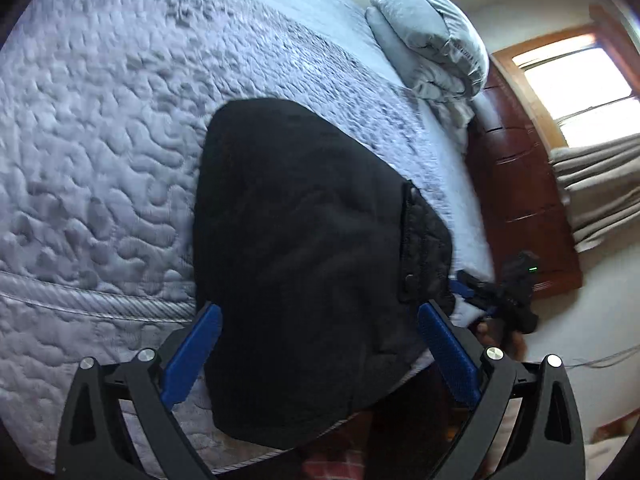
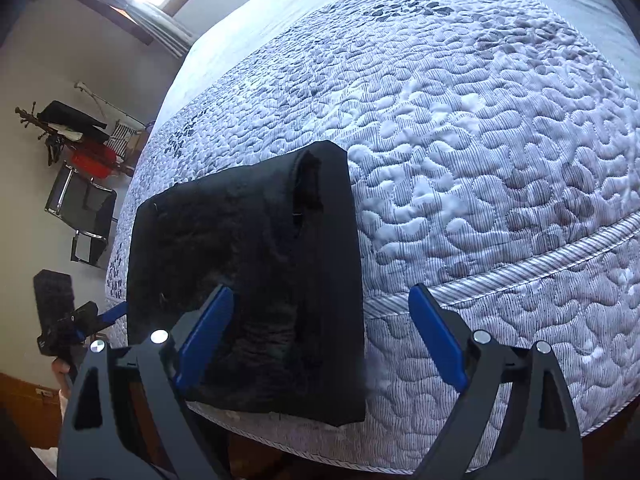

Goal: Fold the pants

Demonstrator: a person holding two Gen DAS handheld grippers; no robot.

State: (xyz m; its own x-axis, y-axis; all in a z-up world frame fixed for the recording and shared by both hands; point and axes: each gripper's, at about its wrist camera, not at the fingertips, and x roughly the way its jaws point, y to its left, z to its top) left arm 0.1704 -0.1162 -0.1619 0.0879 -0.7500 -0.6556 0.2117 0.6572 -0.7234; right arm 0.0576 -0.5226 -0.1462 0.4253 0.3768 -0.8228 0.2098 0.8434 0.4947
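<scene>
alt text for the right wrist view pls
Folded black pants lie at the near corner of a quilted white mattress. The open right gripper hovers over their right edge, holding nothing; the left gripper sits at far left.

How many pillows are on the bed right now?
1. The pillow sits at the far corner of the bed near the dresser, beyond the folded pants. Others may lie outside the frame.

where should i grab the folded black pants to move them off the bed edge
Take the black pants by the thick folded edge that hangs over the near side of the mattress, coming from the front. Both tongs, left and right, are open; that edge is raised and easy to slip under.
</scene>
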